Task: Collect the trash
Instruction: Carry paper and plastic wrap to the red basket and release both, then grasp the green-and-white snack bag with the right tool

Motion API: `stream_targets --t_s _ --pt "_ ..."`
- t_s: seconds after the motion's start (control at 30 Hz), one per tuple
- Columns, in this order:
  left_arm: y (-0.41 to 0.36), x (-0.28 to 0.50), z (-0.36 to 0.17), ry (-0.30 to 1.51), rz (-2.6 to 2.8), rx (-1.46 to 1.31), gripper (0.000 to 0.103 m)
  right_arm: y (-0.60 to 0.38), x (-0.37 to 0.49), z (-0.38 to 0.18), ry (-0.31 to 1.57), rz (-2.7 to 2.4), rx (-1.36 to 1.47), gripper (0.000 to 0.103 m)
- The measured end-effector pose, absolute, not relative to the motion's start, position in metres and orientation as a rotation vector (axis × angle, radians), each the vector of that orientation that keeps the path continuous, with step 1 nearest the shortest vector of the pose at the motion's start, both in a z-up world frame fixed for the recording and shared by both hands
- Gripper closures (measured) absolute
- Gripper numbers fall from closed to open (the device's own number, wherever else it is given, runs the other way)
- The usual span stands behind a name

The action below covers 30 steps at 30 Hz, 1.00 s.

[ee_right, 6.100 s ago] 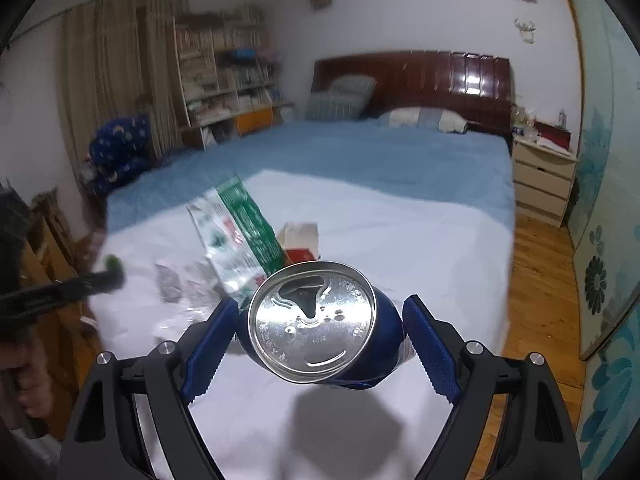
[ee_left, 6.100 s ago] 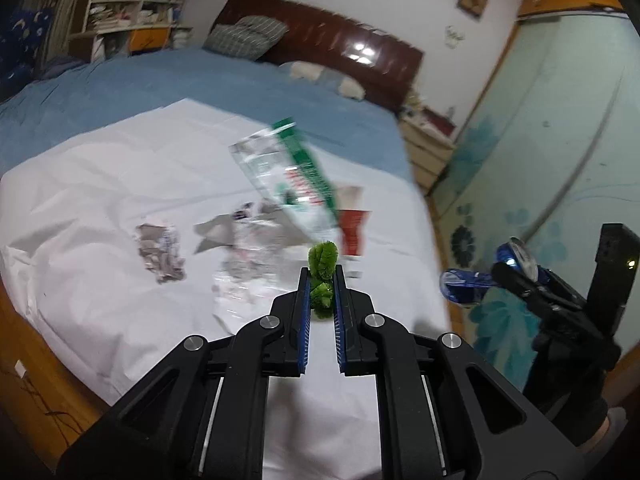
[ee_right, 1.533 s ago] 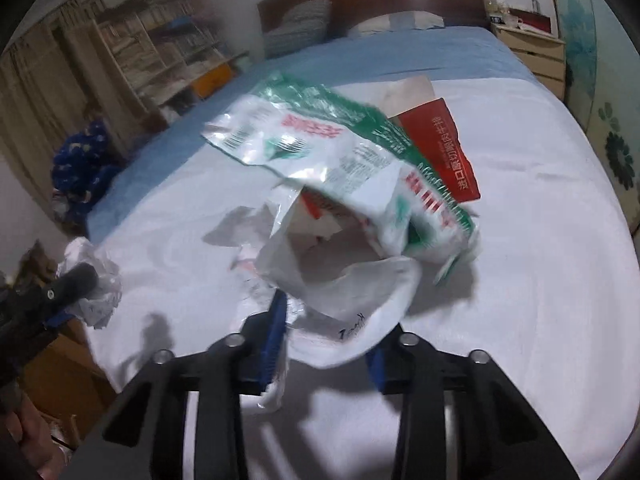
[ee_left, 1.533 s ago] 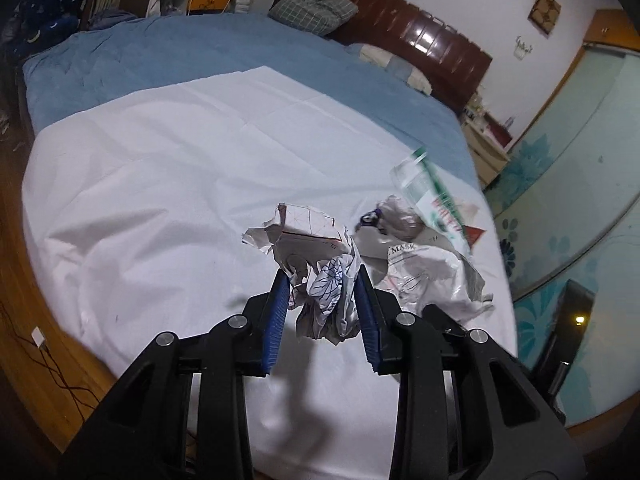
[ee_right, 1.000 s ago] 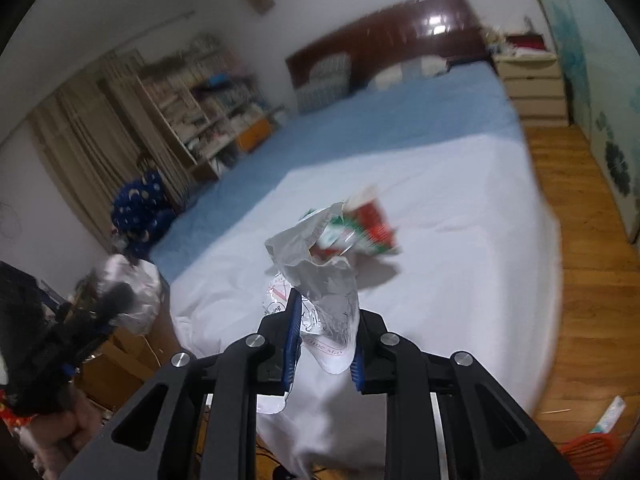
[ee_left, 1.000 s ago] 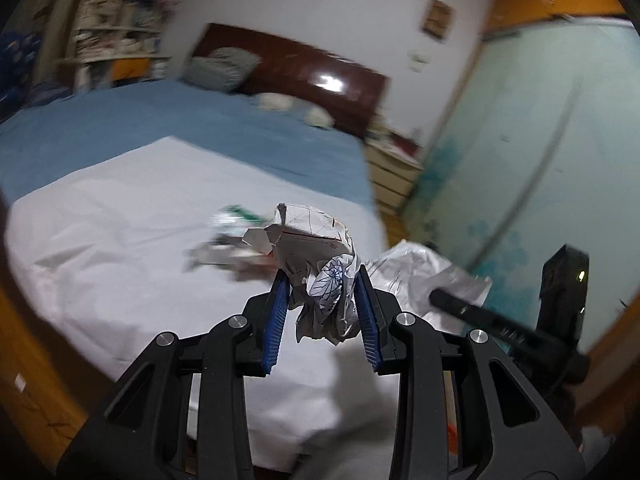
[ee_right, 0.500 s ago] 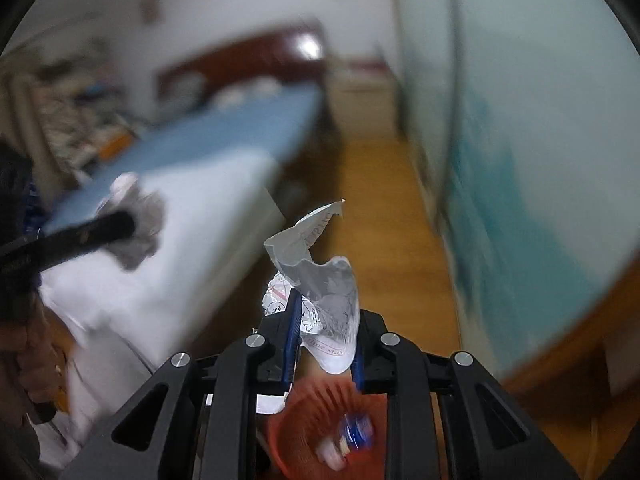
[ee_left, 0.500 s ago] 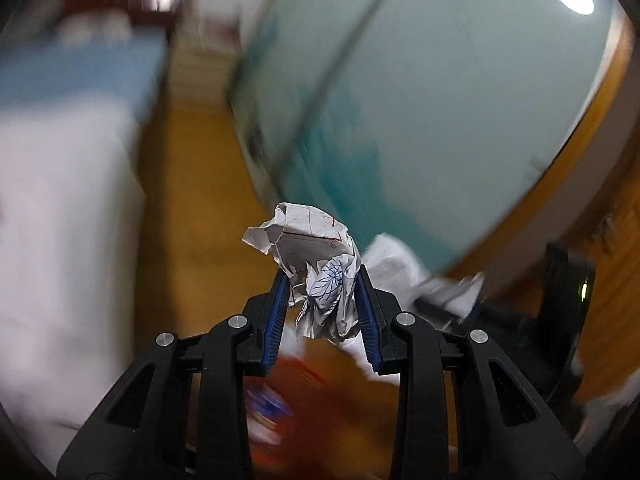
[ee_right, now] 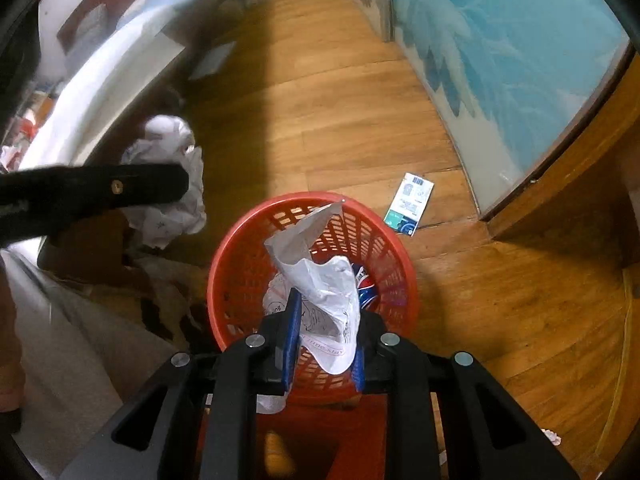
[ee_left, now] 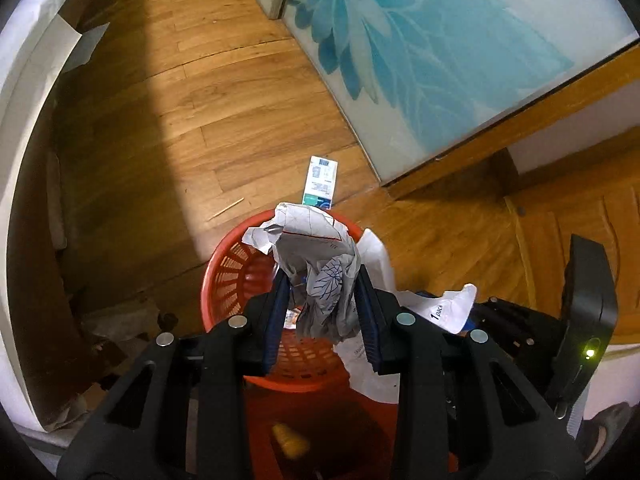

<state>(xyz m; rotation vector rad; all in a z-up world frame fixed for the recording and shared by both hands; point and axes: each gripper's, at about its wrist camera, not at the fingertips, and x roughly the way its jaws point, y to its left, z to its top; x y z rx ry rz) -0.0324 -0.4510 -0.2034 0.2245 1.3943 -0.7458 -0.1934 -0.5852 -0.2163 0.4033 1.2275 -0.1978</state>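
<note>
My left gripper (ee_left: 320, 304) is shut on a crumpled ball of paper (ee_left: 316, 264) and points down over a red plastic mesh basket (ee_left: 228, 276) on the wooden floor. In the right wrist view my right gripper (ee_right: 324, 336) is shut on a clear and white plastic wrapper (ee_right: 324, 280), held just above the same red basket (ee_right: 248, 248). A blue can (ee_right: 366, 284) and some white scraps lie inside the basket. The left gripper's finger (ee_right: 120, 188) with its paper ball (ee_right: 168, 180) shows to the left of the basket. The right-hand wrapper (ee_left: 444, 308) also peeks in beside my left gripper.
A small white and teal carton (ee_right: 410, 204) lies on the floor beyond the basket (ee_left: 320, 182). A frosted glass door with a blue flower pattern (ee_left: 420, 40) runs along the right. The bed's white sheet edge (ee_right: 100, 72) and dark bed frame stand to the left.
Both grippers have swung away from the bed and tipped downward, from facing the room to hanging over the red basket. Each still grips its piece of trash.
</note>
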Motion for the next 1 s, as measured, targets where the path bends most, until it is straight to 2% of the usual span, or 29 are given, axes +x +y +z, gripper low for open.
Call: stream_targets --t_s 0.23,0.27,0.3,0.33,0.37,0.4,0.47,0.8,0.93,1.0 --pt "-0.455 -0.034 -0.205 1.399 -0.736 0.213 0.069 -0.584 -0.187 -0.231 1.235 -0.196 0.408 0.078" --pt "-0.456 -0.034 -0.206 1.403 -0.74 0.211 0.065 -0.586 -0.188 -0.231 1.238 -0.206 0.413 0.069" --pt "-0.455 -0.034 -0.205 1.412 -0.739 0.208 0.057 -0.586 -0.189 -0.234 1.241 -0.211 0.419 0.052" --pt "-0.454 -0.034 -0.206 1.42 -0.734 0.197 0.052 -0.587 -0.191 -0.233 1.238 -0.221 0.425 0.042" --pt "-0.453 -0.033 -0.204 1.419 -0.726 0.192 0.042 -0.587 -0.193 -0.233 1.227 -0.234 0.419 0.033" --pt "-0.452 -0.032 -0.202 1.41 -0.722 0.186 0.037 -0.587 -0.194 -0.233 1.227 -0.242 0.404 0.032" --pt "-0.449 -0.031 -0.198 1.391 -0.71 0.176 0.035 -0.587 -0.196 -0.233 1.23 -0.256 0.389 0.032" --pt "-0.434 -0.025 -0.176 1.339 -0.734 0.077 0.035 -0.582 -0.192 -0.212 1.19 -0.239 0.377 0.034" --pt "-0.409 -0.019 -0.136 1.227 -0.748 0.053 0.035 -0.572 -0.182 -0.191 1.14 -0.2 0.352 0.034" --pt "-0.379 -0.013 -0.104 1.133 -0.73 0.042 0.031 -0.559 -0.171 -0.177 1.106 -0.167 0.318 0.034"
